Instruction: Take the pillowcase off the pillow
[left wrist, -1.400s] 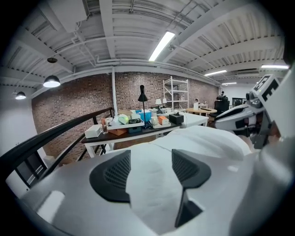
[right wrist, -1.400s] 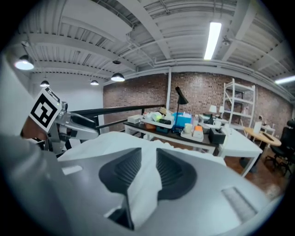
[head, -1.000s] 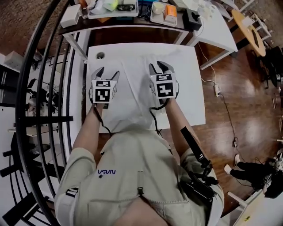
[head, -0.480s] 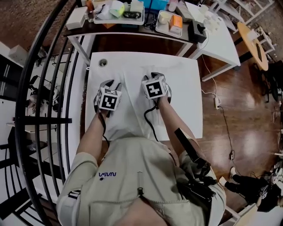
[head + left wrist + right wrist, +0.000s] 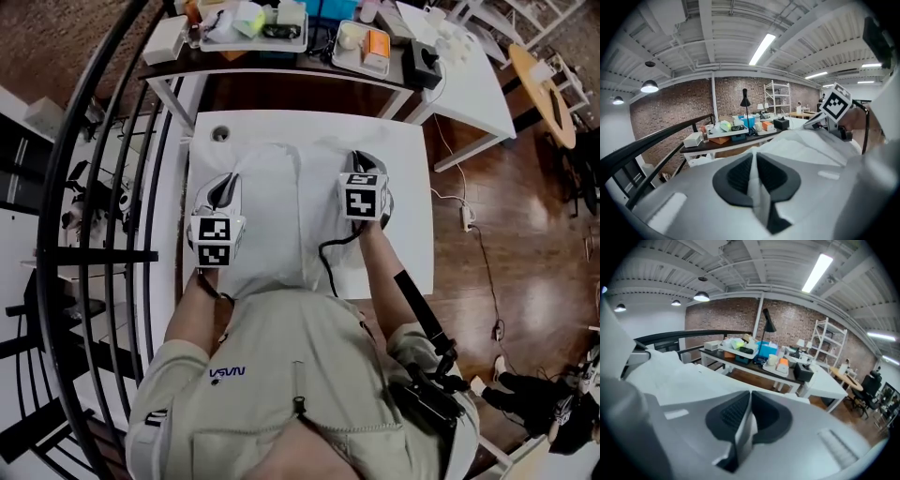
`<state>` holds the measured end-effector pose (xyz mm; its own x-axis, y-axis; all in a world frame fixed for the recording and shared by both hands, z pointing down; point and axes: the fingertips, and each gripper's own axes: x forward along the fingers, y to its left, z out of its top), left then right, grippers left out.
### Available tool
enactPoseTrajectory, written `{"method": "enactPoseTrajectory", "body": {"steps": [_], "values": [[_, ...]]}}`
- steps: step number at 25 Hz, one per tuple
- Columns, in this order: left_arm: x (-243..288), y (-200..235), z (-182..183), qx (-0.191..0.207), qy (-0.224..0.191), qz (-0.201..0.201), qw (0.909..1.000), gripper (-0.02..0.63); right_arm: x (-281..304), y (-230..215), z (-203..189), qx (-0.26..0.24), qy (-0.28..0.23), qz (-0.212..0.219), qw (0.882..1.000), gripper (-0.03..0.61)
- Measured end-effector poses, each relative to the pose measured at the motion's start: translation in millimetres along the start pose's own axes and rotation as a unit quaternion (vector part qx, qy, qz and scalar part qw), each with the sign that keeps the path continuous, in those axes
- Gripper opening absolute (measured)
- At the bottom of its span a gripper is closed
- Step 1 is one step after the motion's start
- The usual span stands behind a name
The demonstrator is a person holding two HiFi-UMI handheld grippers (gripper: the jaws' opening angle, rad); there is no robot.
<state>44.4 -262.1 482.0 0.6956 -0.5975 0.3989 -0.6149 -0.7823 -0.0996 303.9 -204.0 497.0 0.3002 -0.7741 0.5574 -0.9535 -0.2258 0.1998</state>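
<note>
A white pillow in a white pillowcase point(image 5: 272, 211) lies lengthwise on the white table point(image 5: 403, 141). My left gripper point(image 5: 228, 183) is at its left edge, and the jaws have just been closing on a fold of the white fabric. In the left gripper view that fold point(image 5: 754, 180) is pinched between the black pads. My right gripper point(image 5: 364, 159) is at the right edge, shut on another fold of pillowcase point(image 5: 746, 420). The cloth rises as a ridge between the two grippers. The right gripper's marker cube point(image 5: 834, 105) shows beyond the cloth.
A dark table point(image 5: 281, 47) with trays and boxes stands behind the white one, and another white table point(image 5: 469, 70) is at the back right. A black curved railing point(image 5: 112, 187) runs along the left. A small round fitting point(image 5: 220, 134) sits at the table's far left corner.
Both grippers have gone from open to shut on the pillowcase edges. They have spread apart, the right one moving right and the left one back. The cloth between them has bunched upward.
</note>
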Motion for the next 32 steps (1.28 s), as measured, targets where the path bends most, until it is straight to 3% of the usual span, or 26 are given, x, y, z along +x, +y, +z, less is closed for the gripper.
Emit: {"method": "enactPoseTrajectory", "body": {"steps": [4, 7, 10, 14, 16, 20, 24, 28, 32], "values": [[-29.2, 28.4, -2.8, -0.068, -0.03, 0.027, 0.9968, 0.025, -9.5, -61.4, -32.9, 0.055, 0.007, -0.056, 0.997, 0.011], [-31.0, 40.1, -21.5, -0.114, -0.019, 0.03, 0.9929, 0.023, -14.4, -81.1, -54.9, 0.082, 0.012, -0.069, 0.994, 0.011], [-7.7, 40.5, -42.8, -0.128, 0.008, 0.029, 0.9913, 0.017, -8.9, -73.7, -58.6, 0.065, 0.017, -0.07, 0.995, 0.011], [25.8, 27.8, -48.9, -0.05, 0.033, 0.015, 0.9981, 0.028, 3.7, -57.8, -56.7, 0.039, 0.012, -0.028, 0.999, 0.013], [34.4, 22.0, -44.9, -0.019, 0.035, 0.016, 0.9991, 0.068, 1.3, -52.9, -50.1, 0.04, -0.006, -0.01, 0.999, 0.042], [31.5, 11.7, -33.2, 0.008, 0.031, 0.019, 0.9993, 0.152, -16.4, -40.5, -39.7, 0.058, -0.034, 0.014, 0.998, 0.113], [-1.1, 7.1, -13.4, 0.016, -0.006, 0.021, 0.9996, 0.199, -49.8, -24.5, -42.2, 0.075, -0.056, 0.014, 0.995, 0.117], [-34.1, -29.7, -10.2, 0.019, -0.022, -0.038, 0.9988, 0.203, -90.2, -7.8, -59.2, 0.095, -0.064, -0.001, 0.993, 0.117], [-53.2, -77.1, -23.5, 0.014, -0.012, -0.117, 0.9929, 0.215, -120.9, 16.2, -78.7, 0.104, -0.054, -0.004, 0.993, 0.117]]}}
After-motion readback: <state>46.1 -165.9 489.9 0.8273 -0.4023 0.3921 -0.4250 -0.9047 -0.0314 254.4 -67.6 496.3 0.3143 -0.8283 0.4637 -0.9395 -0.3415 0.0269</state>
